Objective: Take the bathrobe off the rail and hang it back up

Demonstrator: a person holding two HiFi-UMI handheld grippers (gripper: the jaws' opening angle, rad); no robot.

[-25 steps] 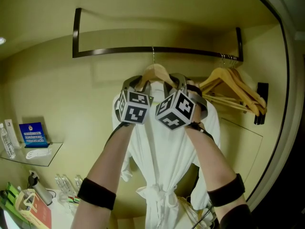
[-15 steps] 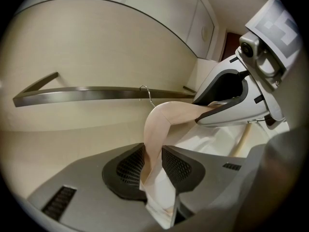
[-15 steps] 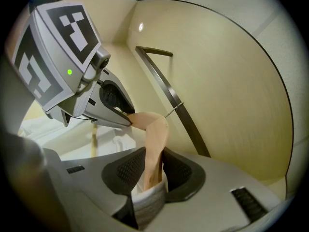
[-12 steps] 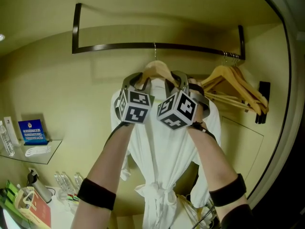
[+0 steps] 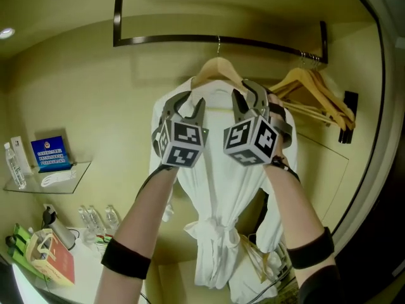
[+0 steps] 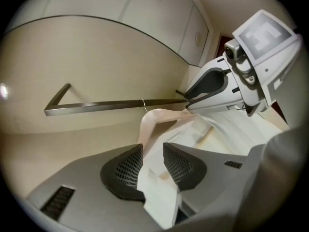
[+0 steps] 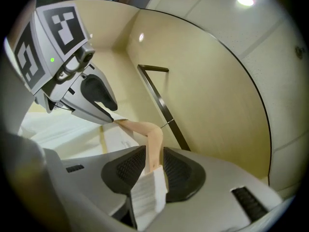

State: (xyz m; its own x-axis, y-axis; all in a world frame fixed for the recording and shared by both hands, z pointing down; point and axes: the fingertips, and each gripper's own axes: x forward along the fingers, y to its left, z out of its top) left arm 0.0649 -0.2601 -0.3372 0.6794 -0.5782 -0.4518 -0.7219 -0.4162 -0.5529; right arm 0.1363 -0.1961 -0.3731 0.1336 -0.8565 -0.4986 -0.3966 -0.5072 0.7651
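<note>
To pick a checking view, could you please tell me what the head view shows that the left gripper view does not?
Only the head view shows the spare hangers at the rail's right end, the glass shelf and the knotted belt. Only the left gripper view looks between the left tool's jaws: these have just been opening and stand apart with the bathrobe's shoulder between them. Both show the rail, the hanger hooked on it, the bathrobe and the right tool, its jaws likewise, around the hanger's arm.
</note>
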